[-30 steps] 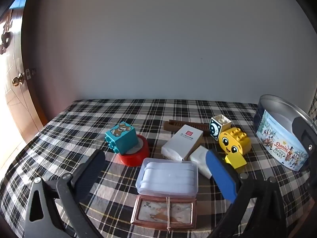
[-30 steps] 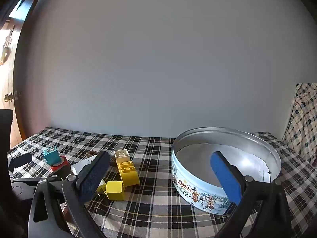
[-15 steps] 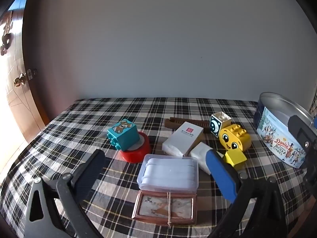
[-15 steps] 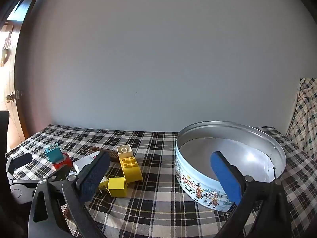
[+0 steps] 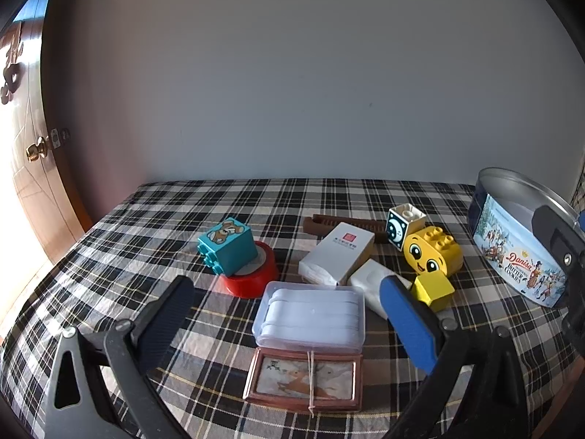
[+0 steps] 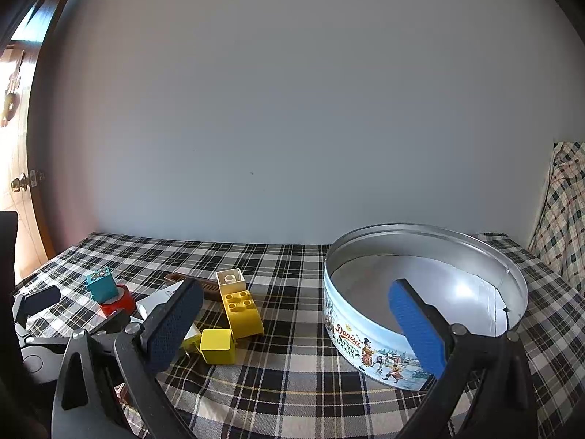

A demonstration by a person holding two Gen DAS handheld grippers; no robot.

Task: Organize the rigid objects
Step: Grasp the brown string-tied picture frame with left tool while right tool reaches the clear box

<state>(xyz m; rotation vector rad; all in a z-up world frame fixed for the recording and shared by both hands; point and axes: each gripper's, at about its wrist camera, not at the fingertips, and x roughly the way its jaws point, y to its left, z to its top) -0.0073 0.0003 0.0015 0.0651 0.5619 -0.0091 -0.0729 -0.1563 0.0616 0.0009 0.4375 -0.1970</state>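
Both cameras looked forward along their jaws toward the far grey wall [image 5: 292, 91], low over the plaid-covered bench [image 5: 164, 219]. The left wrist view sat close above the clear plastic box [image 5: 310, 314] at near centre. The right wrist view sat further right, close to the round printed cookie tin [image 6: 369, 344]. Both shared the tin [image 5: 512, 256], the yellow face brick [image 5: 431, 252] and the teal cube [image 6: 102, 285].

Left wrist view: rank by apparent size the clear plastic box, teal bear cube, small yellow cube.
1. Clear plastic lidded box, clearly largest, though also nearest the camera.
2. Teal cube with a bear picture, resting on the red round lid.
3. Small plain yellow cube, smallest.
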